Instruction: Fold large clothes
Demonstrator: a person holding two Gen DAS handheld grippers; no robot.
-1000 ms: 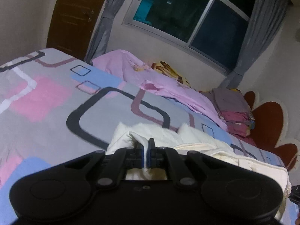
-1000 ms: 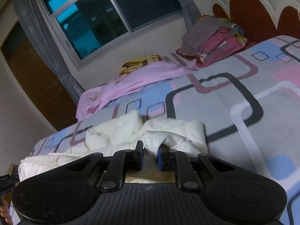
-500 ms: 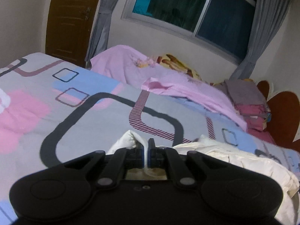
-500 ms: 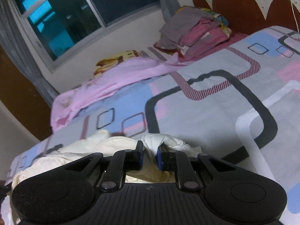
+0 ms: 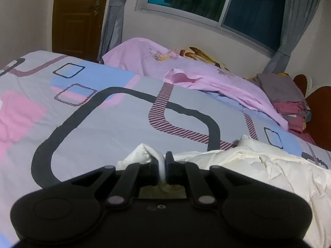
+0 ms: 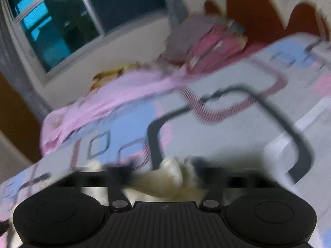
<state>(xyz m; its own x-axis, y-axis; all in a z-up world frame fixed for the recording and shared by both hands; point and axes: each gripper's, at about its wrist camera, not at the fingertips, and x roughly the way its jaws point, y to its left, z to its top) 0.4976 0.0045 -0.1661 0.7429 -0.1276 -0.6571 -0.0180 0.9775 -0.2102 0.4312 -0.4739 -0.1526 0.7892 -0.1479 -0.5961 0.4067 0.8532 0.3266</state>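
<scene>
Since half a second ago the right gripper has spread its fingers wide, freeing the cream garment, though blur smears that view. On the left, the left gripper stays pinched on a garment fold. The garment lies crumpled on the patterned bedspread, stretching rightward.

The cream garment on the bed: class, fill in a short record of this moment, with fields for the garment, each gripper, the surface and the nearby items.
garment: cream garment, crumpled on the bed
left gripper: shut on a fold of the garment
right gripper: blurred, jaws apart, garment between them
surface: bedspread with a square pattern
nearby: pink sheet and stack of folded clothes at the far side
</scene>
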